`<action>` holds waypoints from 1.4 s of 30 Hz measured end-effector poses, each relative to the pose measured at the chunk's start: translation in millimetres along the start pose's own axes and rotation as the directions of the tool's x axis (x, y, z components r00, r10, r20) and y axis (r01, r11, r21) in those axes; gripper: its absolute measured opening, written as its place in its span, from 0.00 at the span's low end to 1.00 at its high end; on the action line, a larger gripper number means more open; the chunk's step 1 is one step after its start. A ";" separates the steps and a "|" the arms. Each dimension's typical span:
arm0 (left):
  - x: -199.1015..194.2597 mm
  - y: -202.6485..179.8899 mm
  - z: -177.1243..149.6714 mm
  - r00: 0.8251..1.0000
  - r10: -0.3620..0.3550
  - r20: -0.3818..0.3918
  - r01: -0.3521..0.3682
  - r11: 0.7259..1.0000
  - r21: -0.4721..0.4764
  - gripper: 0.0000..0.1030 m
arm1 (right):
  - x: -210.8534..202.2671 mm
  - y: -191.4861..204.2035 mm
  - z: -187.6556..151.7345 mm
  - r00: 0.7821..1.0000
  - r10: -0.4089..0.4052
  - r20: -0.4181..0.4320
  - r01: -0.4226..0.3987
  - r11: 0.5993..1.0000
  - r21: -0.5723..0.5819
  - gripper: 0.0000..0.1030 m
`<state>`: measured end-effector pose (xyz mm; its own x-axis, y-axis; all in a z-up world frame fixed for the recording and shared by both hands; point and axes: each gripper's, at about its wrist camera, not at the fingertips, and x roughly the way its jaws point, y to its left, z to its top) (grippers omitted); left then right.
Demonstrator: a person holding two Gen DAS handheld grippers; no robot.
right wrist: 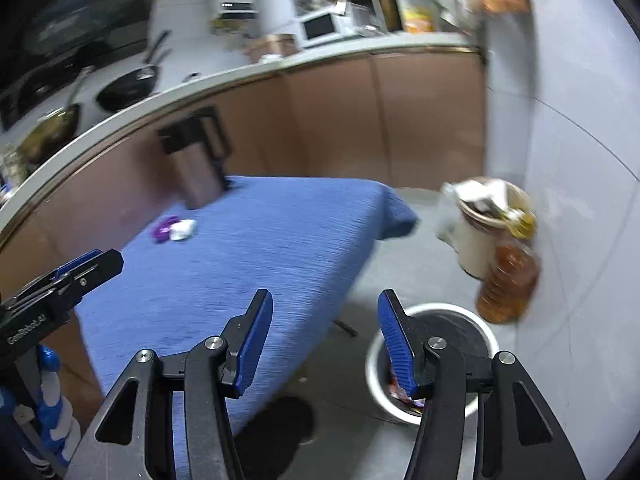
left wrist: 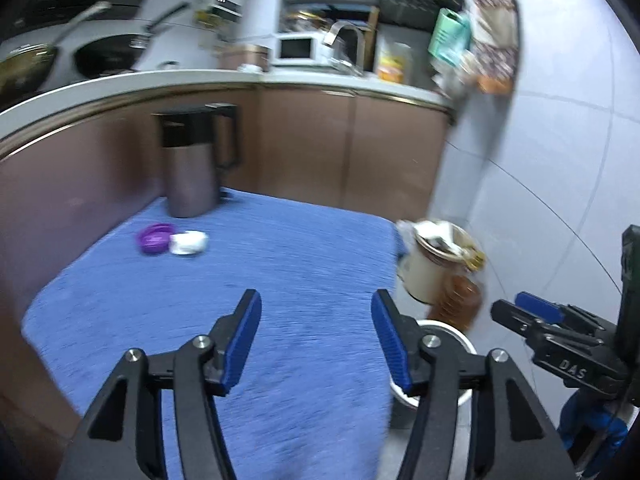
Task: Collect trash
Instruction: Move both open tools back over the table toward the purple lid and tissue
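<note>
A: Left gripper [left wrist: 316, 300] with jaws apart, nothing between them, hanging over the blue ribbed cloth [left wrist: 280, 264] on the table. Same for right gripper [right wrist: 325, 300]: spread and empty, above the near table edge and the floor.

B: And the trash?

A: Probably the small purple round plastic piece [left wrist: 154, 238] and the white crumpled lump [left wrist: 188, 242] touching it. Both far on the cloth, just in front of the tall grey metal jug [left wrist: 192, 168] with black lid and handle. Too blurred to name more exactly.

B: How to take them well?

A: Reach forward with one gripper only. Keep low and slow near the jug, so as not to knock it over. Come from the front and close the blue pads on the white lump first, apparently soft and light. For the purple piece, apparently flat: pinch at the rim, not from above.

B: Then where to drop?

A: Into the white round bin [right wrist: 440, 306] with black liner, on the floor beside the near right corner of the table. Already holds a colourful wrapper [right wrist: 400, 394] at the bottom; otherwise dark inside. Further back, near the wall: a cream bucket [right wrist: 474, 248], filled to the rim with pale scraps, and just beside it an amber plastic bottle [right wrist: 508, 284] with brownish liquid. Better not to confuse the bucket with the bin.
</note>
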<state>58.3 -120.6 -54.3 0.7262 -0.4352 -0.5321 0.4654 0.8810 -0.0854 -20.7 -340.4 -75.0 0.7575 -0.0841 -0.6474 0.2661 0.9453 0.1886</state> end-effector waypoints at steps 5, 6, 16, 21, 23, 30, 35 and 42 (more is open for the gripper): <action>-40.8 40.7 -10.6 0.993 0.111 0.048 -0.108 0.992 -0.068 0.57 | -14.9 48.2 1.9 0.997 0.073 0.019 -0.071 0.995 -0.072 0.56; -47.6 46.6 -12.9 0.990 0.127 0.055 -0.122 0.990 -0.075 0.57 | -17.8 53.7 1.1 0.997 0.080 0.021 -0.078 0.994 -0.082 0.56; -96.8 82.1 -37.3 0.970 0.224 0.095 -0.212 0.970 -0.121 0.57 | -39.9 103.2 -2.6 0.991 0.132 0.030 -0.125 0.977 -0.174 0.58; -109.0 95.5 -45.2 0.968 0.231 0.099 -0.216 0.966 -0.142 0.57 | -44.9 115.3 -2.4 0.989 0.142 0.032 -0.133 0.972 -0.196 0.58; -111.8 98.5 -48.5 0.967 0.235 0.103 -0.220 0.965 -0.143 0.57 | -45.5 118.2 -1.9 0.989 0.143 0.031 -0.134 0.970 -0.203 0.58; -107.7 113.2 -55.1 0.969 0.232 0.091 -0.214 0.962 -0.171 0.57 | -43.6 124.7 -1.1 0.990 0.137 0.023 -0.129 0.968 -0.216 0.58; -100.7 128.2 -59.4 0.963 0.263 0.064 -0.246 0.949 -0.197 0.57 | -35.6 128.3 0.3 0.991 0.130 0.010 -0.125 0.968 -0.215 0.58; -88.9 149.0 -64.8 0.956 0.292 0.023 -0.280 0.934 -0.222 0.57 | -11.2 133.6 1.4 0.991 0.131 -0.029 -0.134 0.967 -0.215 0.58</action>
<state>30.3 61.4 -74.3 0.8420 -0.1627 -0.5144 0.1186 0.9859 -0.1177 7.1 -213.6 -41.5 0.7685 0.0498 -0.6379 0.0273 0.9935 0.1105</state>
